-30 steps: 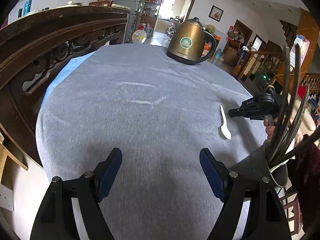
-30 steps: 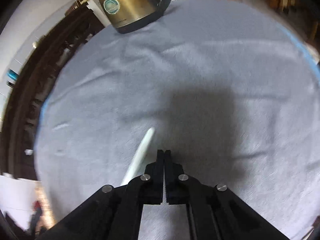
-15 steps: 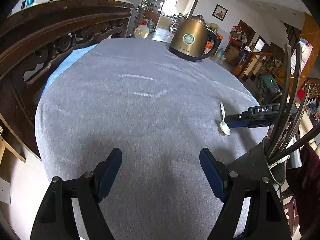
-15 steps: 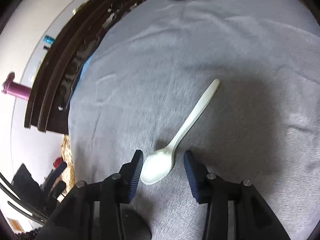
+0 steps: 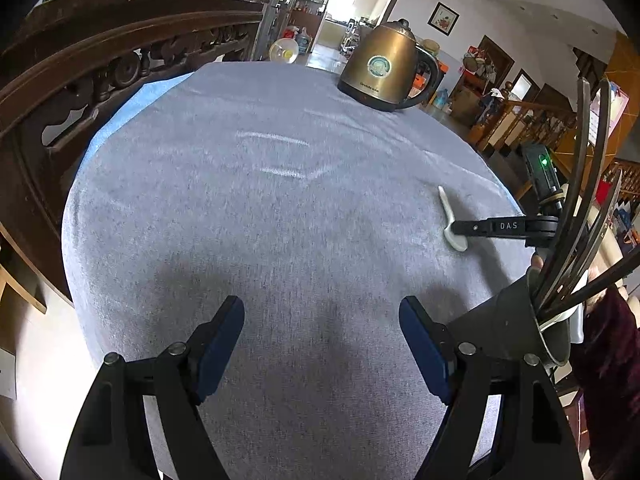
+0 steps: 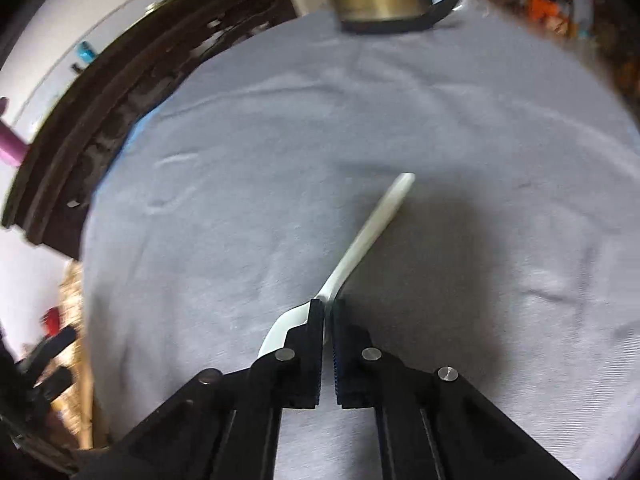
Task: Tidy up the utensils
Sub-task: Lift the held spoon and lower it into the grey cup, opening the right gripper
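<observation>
**A Gripper Pinches the White Spoon**

A round table is covered with a soft gray cloth (image 5: 280, 208). A white spoon (image 6: 372, 232) lies on the cloth, near the right edge of the table as the left camera sees it. Its long handle points away, toward a shiny gold kettle (image 5: 384, 68) that stands at the far side of the table.

The right gripper (image 6: 328, 312) has its two black fingers pressed together on the spoon. They pinch it at the neck, just where the handle meets the bowl. The bowl of the spoon peeks out on the left side of the fingers, and the handle sticks out in front. The spoon looks like it is touching the cloth, but it is hard to be sure at the far tip.

The left gripper (image 5: 322, 344) is over the near part of the table. Its two fingers with blue pads (image 5: 222, 344) are wide apart, with nothing between them but bare cloth.

Just beside the left gripper, on its right, is a dark cup (image 5: 516, 328). Long thin utensils (image 5: 576, 200) stand up in it and lean outward. A bit of a dark red sleeve (image 5: 612, 344) shows by the cup.

A dark carved wooden chair back (image 5: 100, 64) curves around the left side of the table.
</observation>
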`<action>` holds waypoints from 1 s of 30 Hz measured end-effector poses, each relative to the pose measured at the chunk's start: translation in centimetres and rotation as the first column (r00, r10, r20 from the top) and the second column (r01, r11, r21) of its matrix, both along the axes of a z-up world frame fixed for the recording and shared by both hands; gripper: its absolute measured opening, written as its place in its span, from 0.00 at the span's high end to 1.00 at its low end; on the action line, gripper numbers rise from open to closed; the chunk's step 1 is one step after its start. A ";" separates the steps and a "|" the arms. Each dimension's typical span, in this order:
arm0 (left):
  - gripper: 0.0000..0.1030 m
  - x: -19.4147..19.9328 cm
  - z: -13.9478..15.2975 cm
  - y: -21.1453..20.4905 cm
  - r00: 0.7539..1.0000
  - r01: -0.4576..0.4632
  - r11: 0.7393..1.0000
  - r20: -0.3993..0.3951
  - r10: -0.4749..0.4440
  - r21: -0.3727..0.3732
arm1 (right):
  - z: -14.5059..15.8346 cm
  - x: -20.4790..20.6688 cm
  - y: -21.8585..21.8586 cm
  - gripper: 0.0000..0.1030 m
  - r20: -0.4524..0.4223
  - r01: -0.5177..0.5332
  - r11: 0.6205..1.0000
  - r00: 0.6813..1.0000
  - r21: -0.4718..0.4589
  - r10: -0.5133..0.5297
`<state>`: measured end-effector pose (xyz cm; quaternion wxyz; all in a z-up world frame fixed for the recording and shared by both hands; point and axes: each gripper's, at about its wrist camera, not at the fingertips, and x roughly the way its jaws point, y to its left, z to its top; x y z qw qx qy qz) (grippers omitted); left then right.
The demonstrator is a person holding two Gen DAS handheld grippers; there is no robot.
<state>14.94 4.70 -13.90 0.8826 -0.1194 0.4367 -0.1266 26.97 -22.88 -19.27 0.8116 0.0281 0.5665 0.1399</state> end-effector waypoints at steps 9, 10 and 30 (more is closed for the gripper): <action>0.22 0.2 -0.2 -0.5 1.000 0.008 1.000 -0.006 -0.008 -0.017 | 1.1 -1.0 -7.5 0.96 0.060 0.181 0.982 0.982 -0.050 -0.178; 0.22 0.2 -0.2 -0.5 1.000 0.005 1.000 -0.002 -0.005 -0.022 | 1.4 -1.5 -7.9 0.96 0.069 0.187 0.982 0.980 -0.028 -0.185; 0.22 -2.7 2.5 -1.4 0.997 0.031 0.998 0.068 -0.027 -0.050 | 14.2 -25.5 -0.4 0.96 0.717 0.193 0.976 0.667 0.099 -0.204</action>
